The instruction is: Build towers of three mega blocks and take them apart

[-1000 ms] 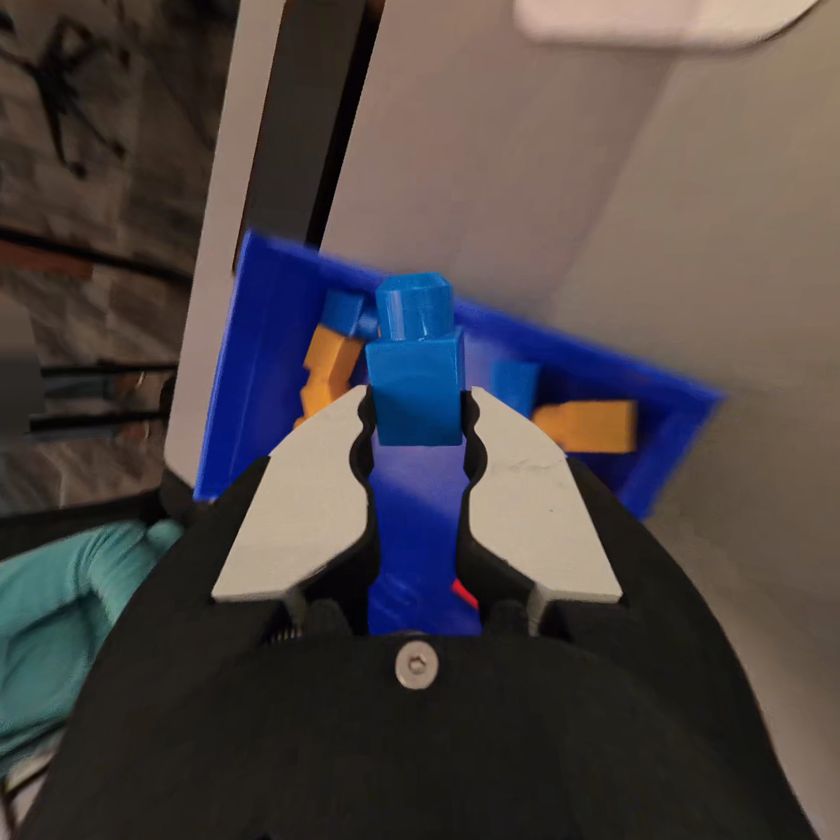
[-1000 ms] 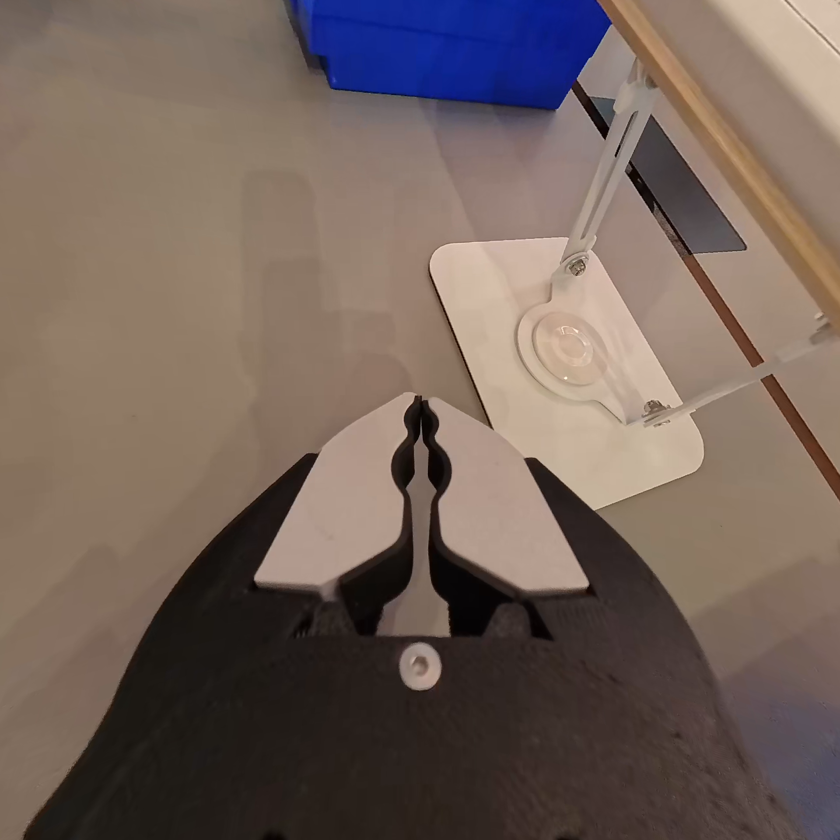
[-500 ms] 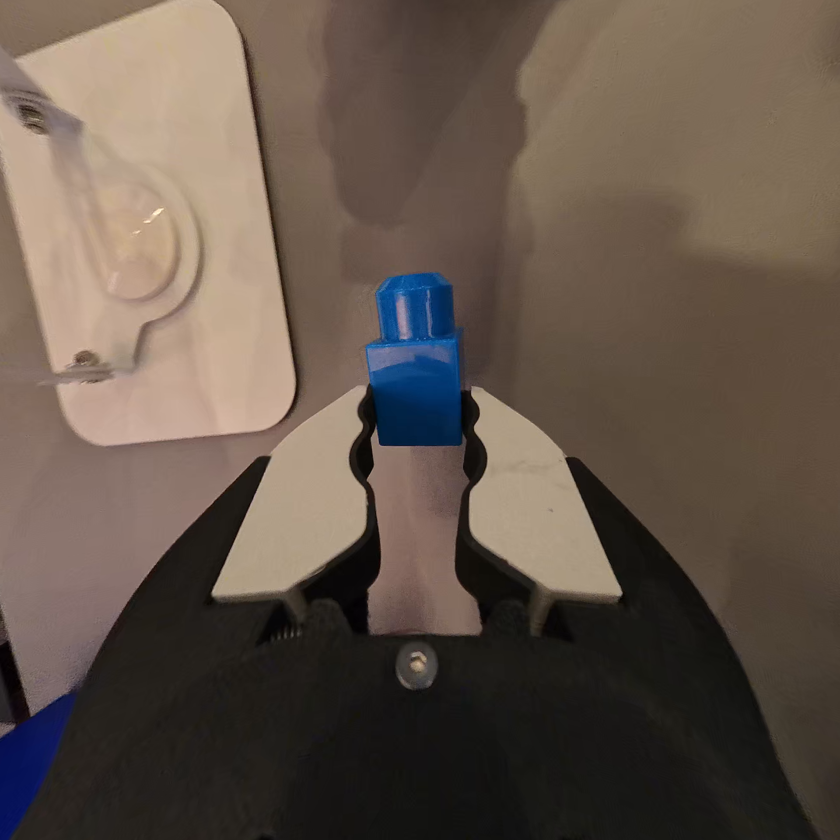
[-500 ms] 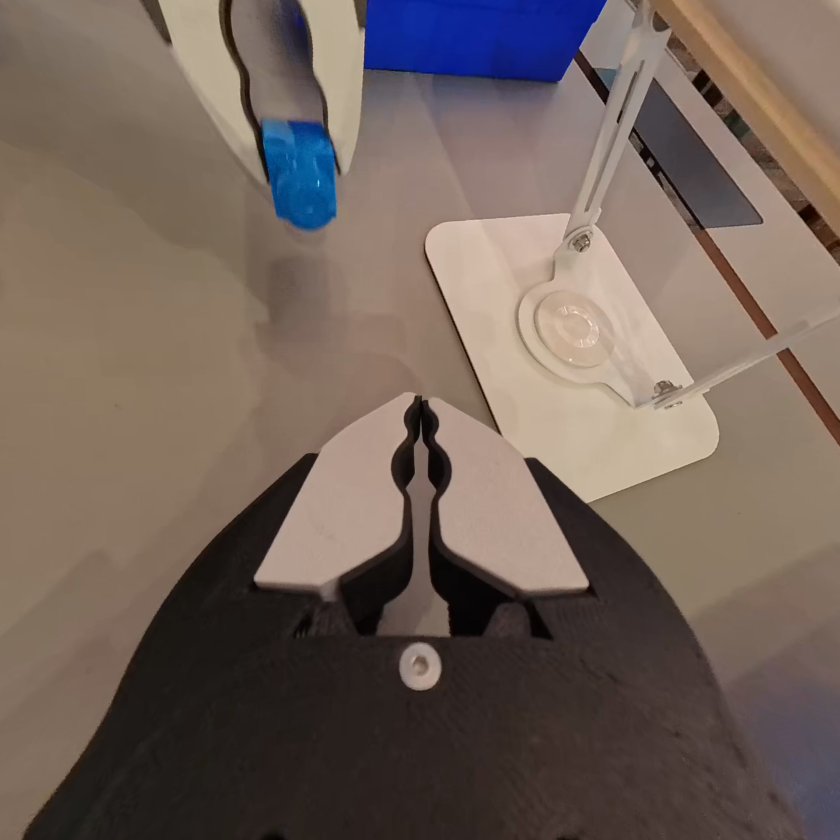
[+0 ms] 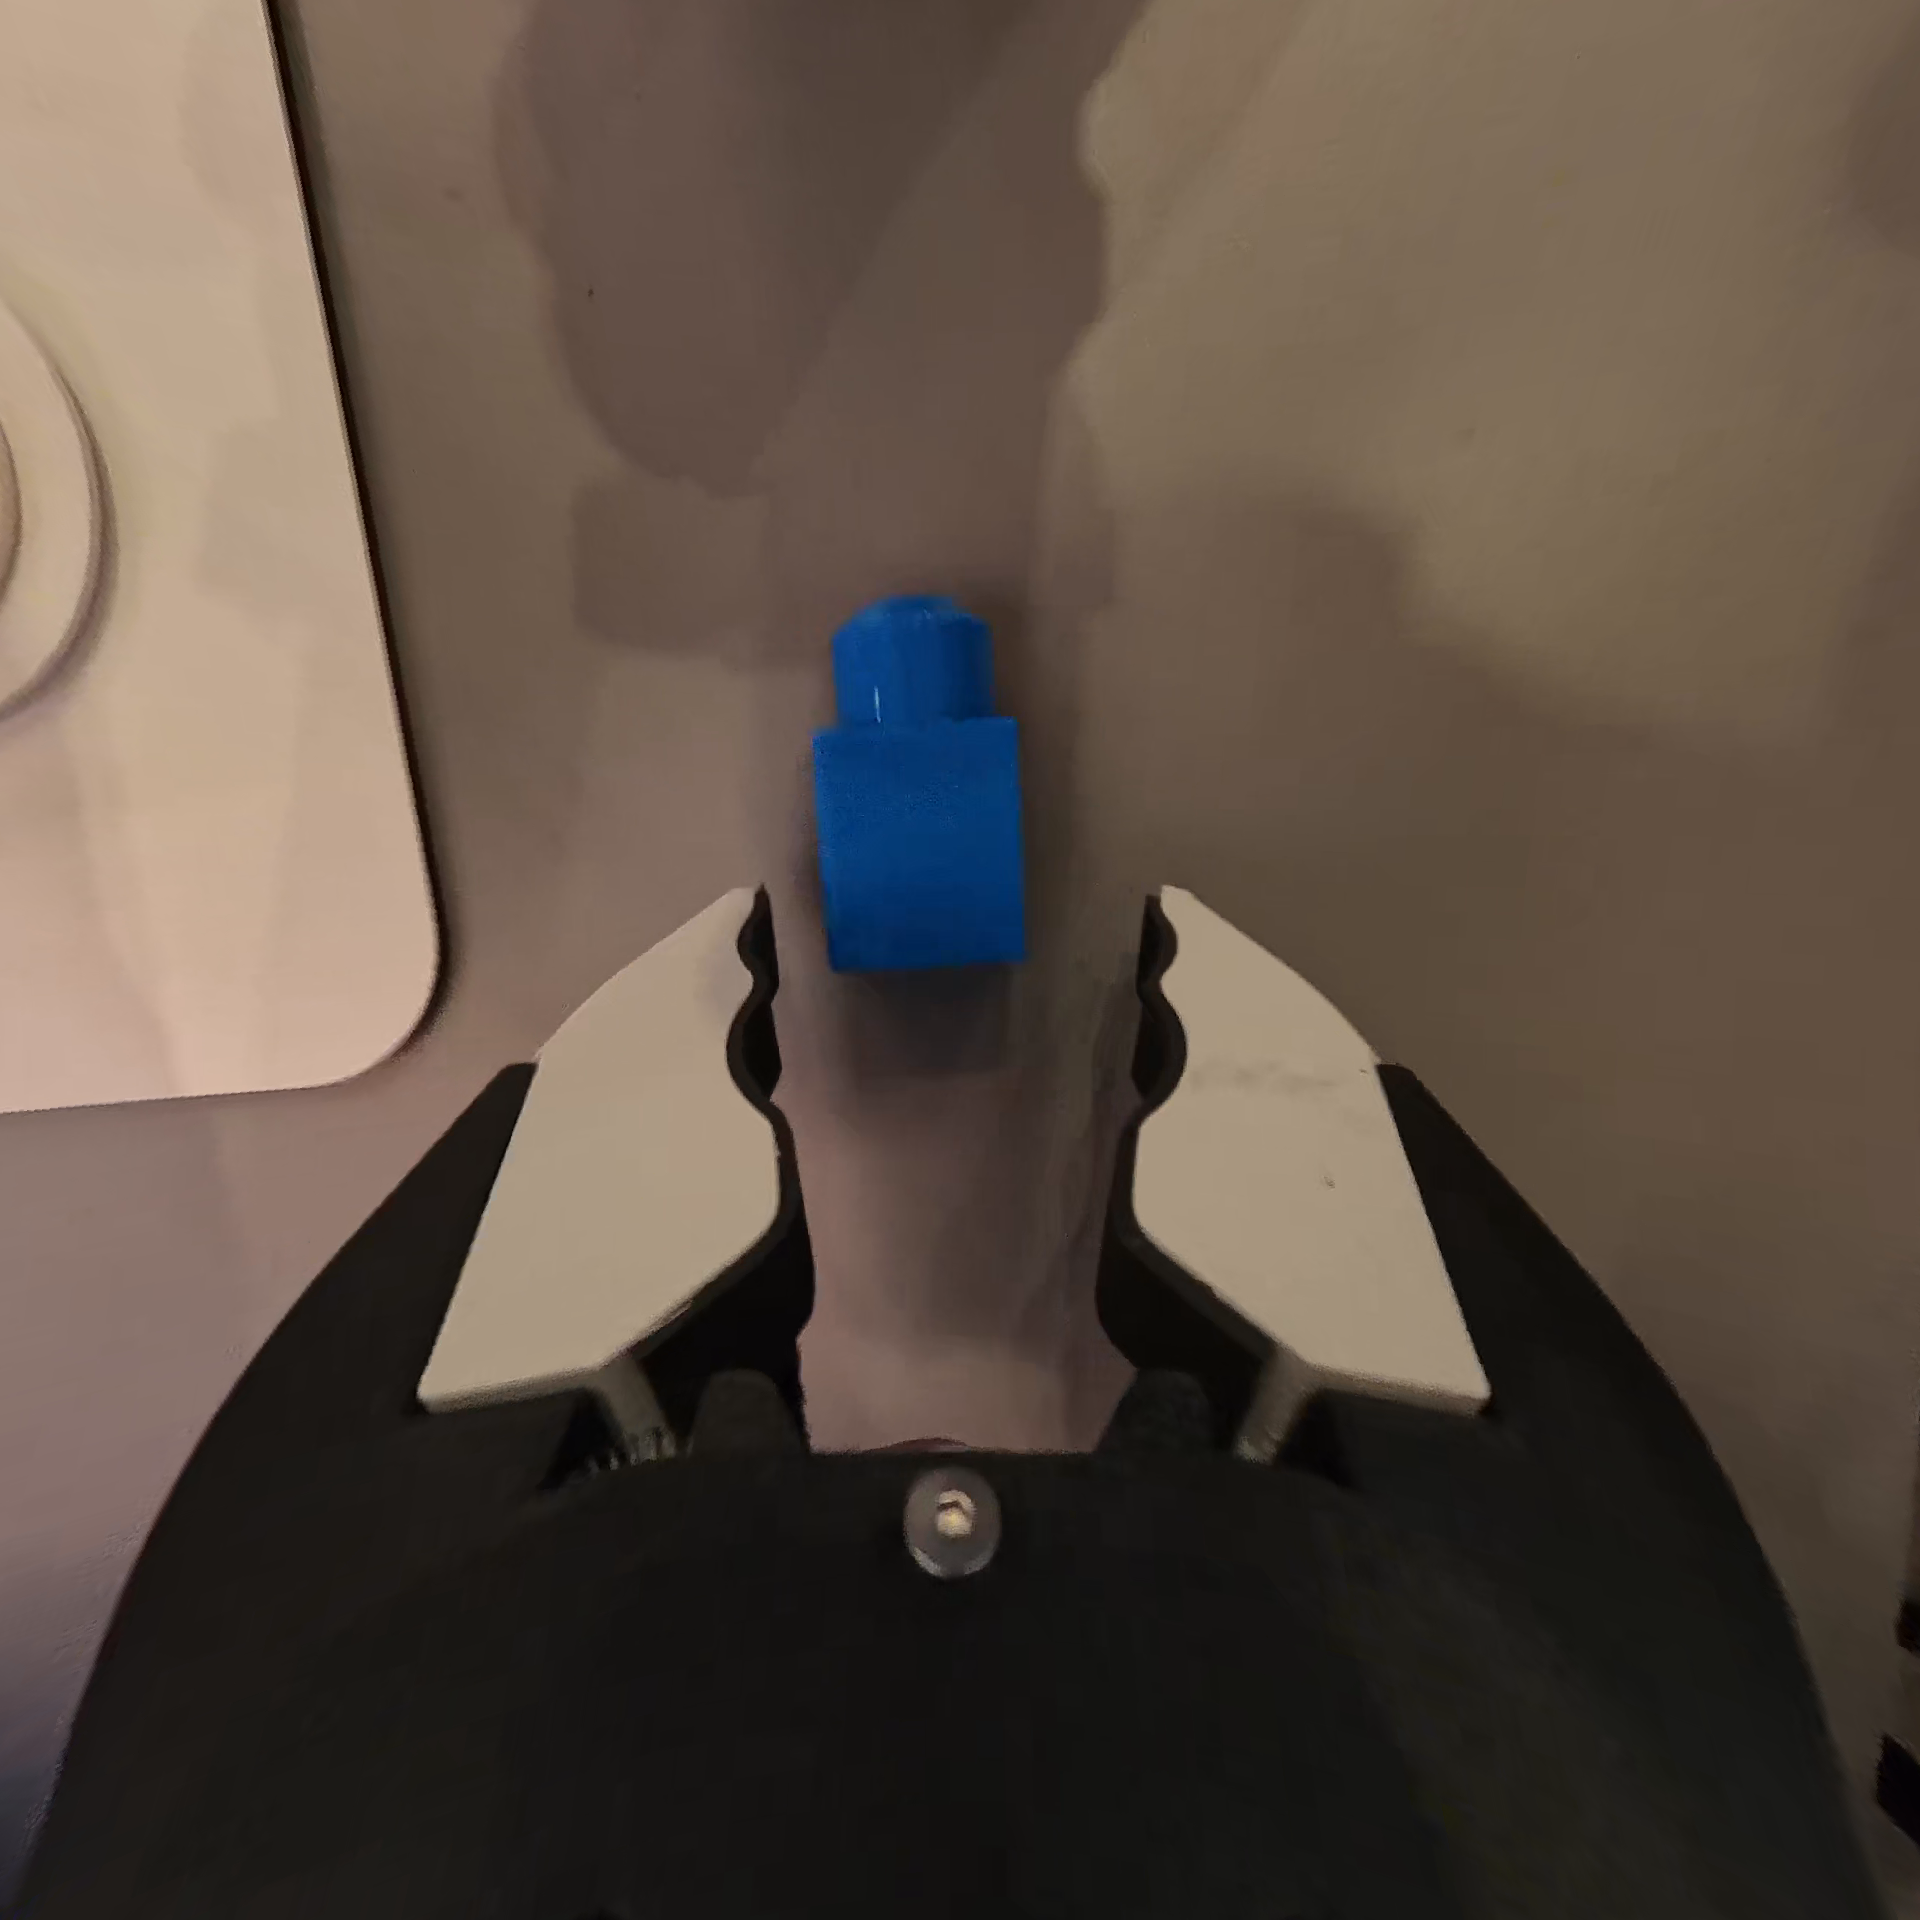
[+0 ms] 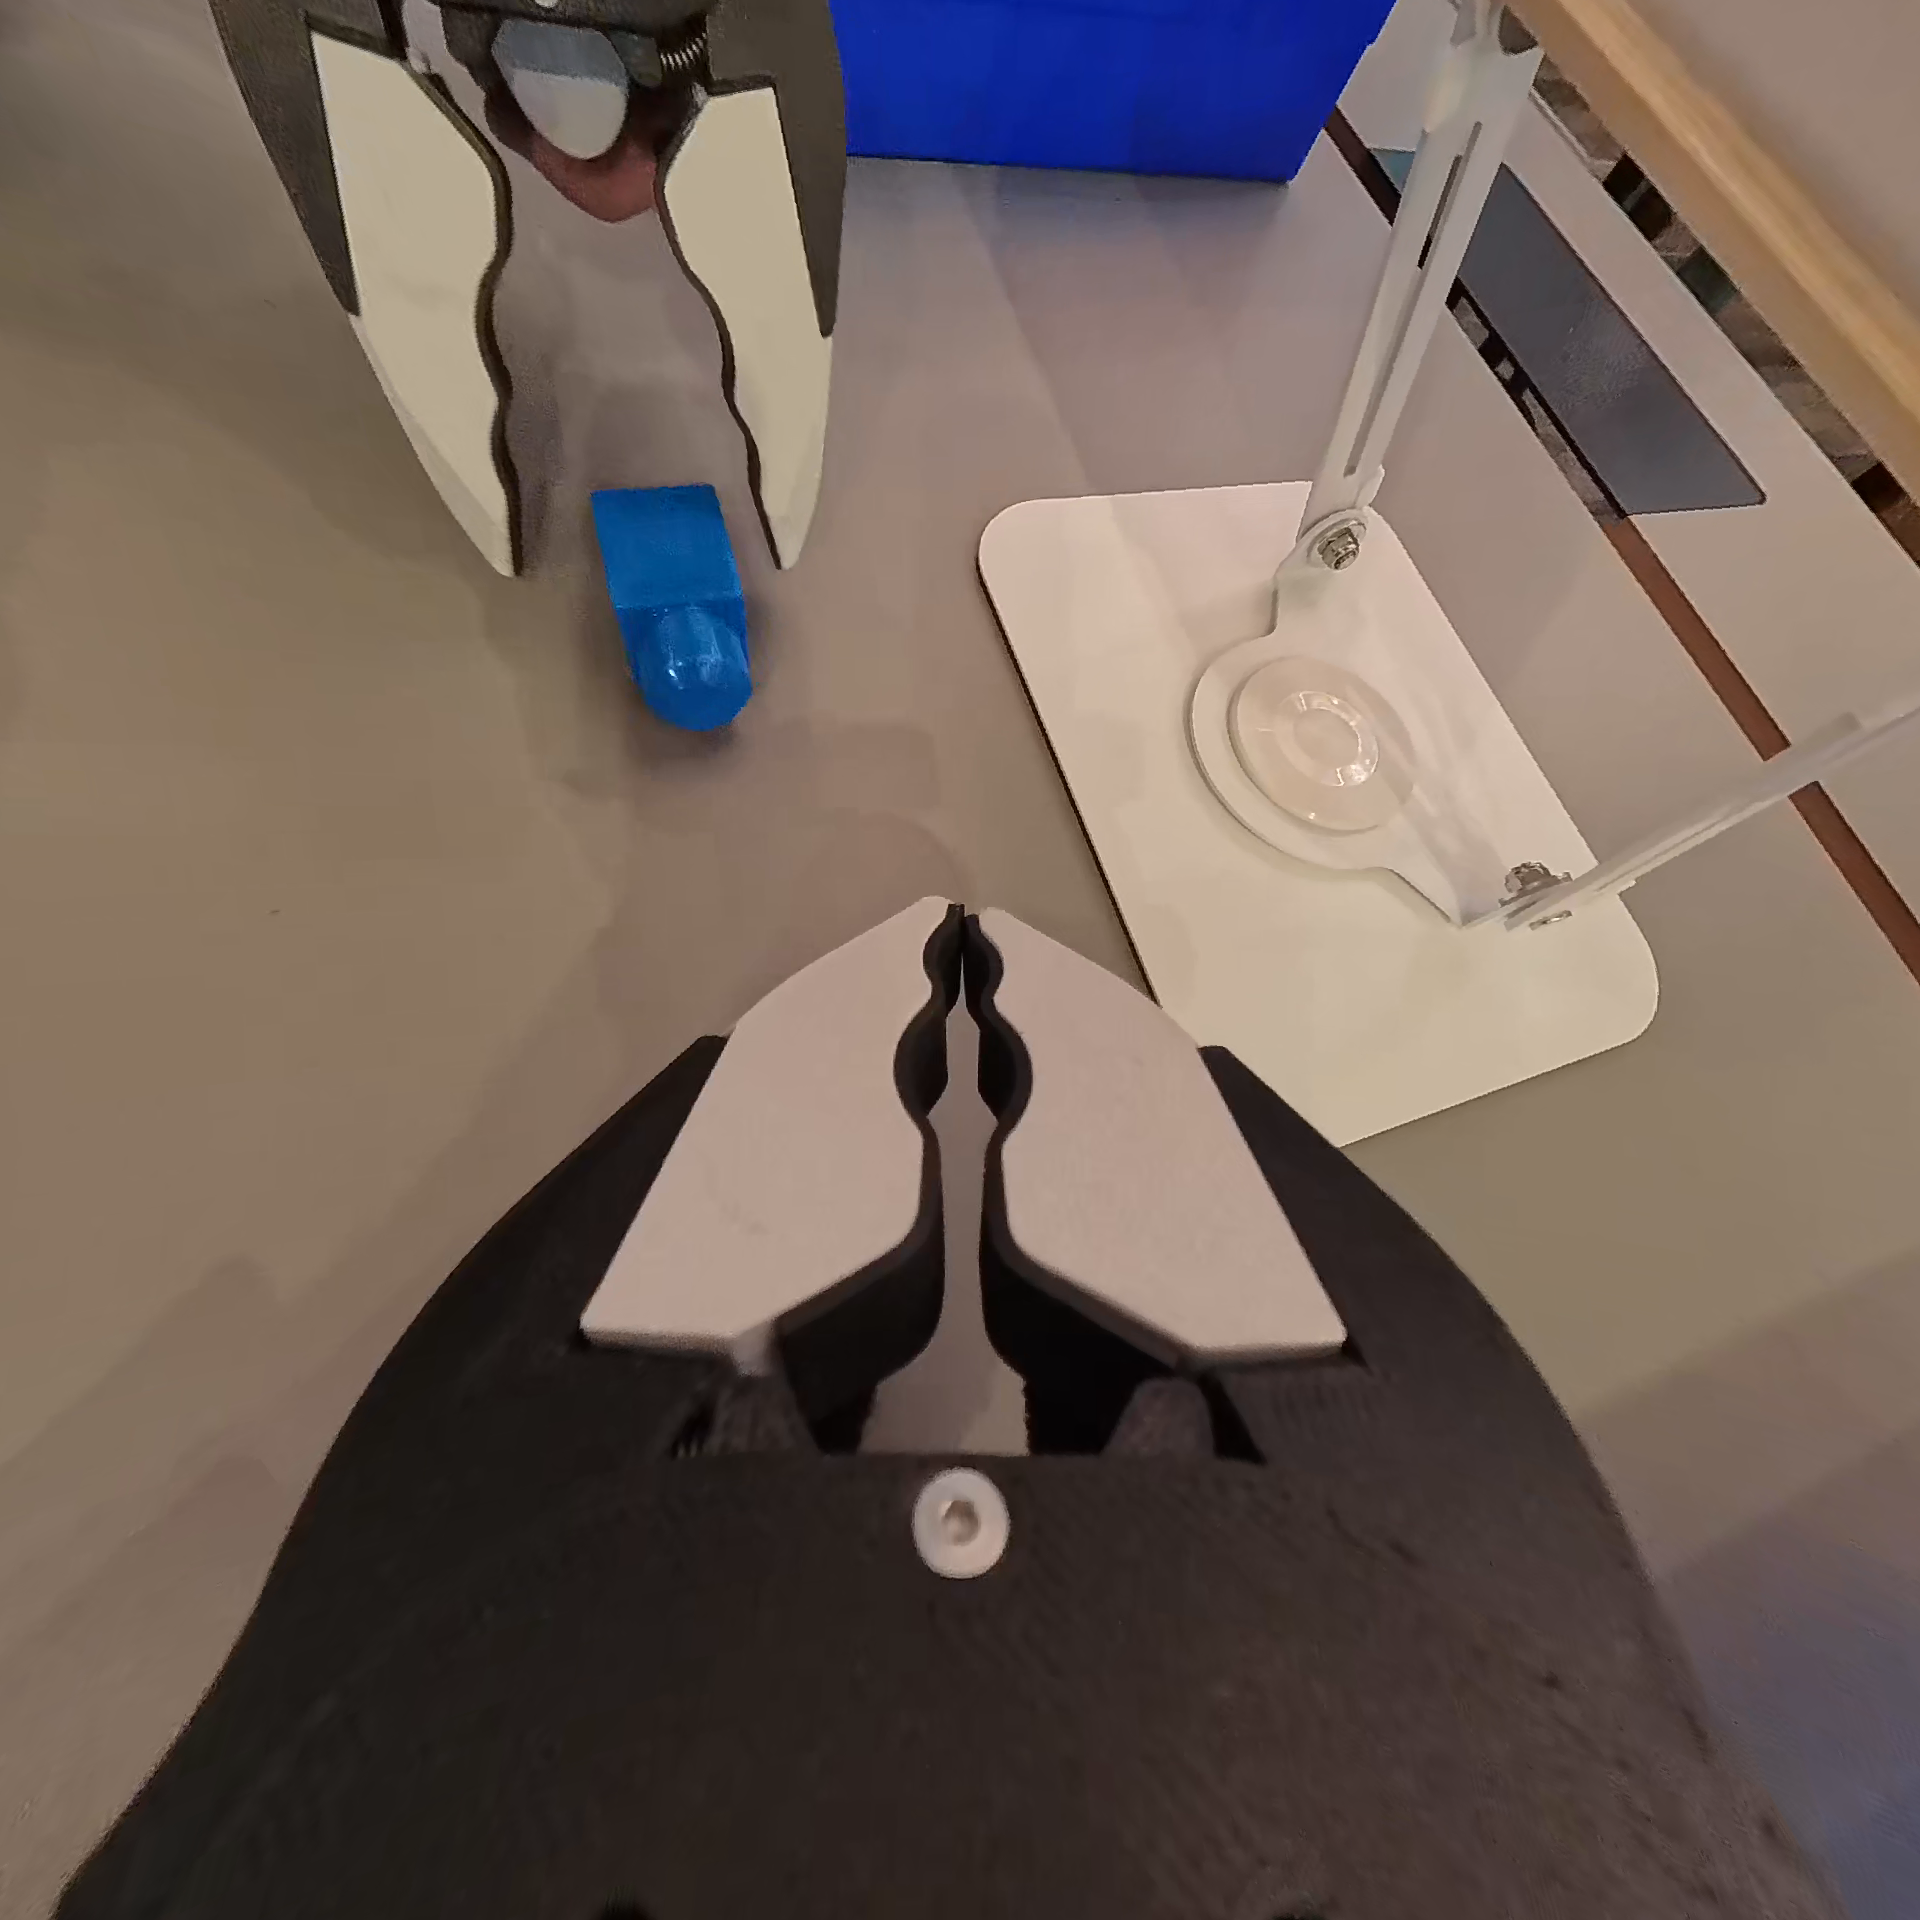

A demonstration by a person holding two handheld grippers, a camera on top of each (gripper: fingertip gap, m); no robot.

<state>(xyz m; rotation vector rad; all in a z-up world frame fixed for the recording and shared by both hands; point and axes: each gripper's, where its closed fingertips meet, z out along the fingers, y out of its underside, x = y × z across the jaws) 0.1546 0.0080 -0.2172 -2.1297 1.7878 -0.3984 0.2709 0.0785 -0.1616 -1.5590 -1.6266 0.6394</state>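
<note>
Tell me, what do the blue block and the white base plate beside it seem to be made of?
Blue block: probably moulded plastic, with an even colour and a glossy, slightly translucent stud. White base plate: maybe painted metal or laminated board, smooth and matte with a dark edge; I cannot tell which.

Blue plastic bin: cut by top edge, contents hidden. White flat stand base cropped at left edge, slightly blurred.
</note>
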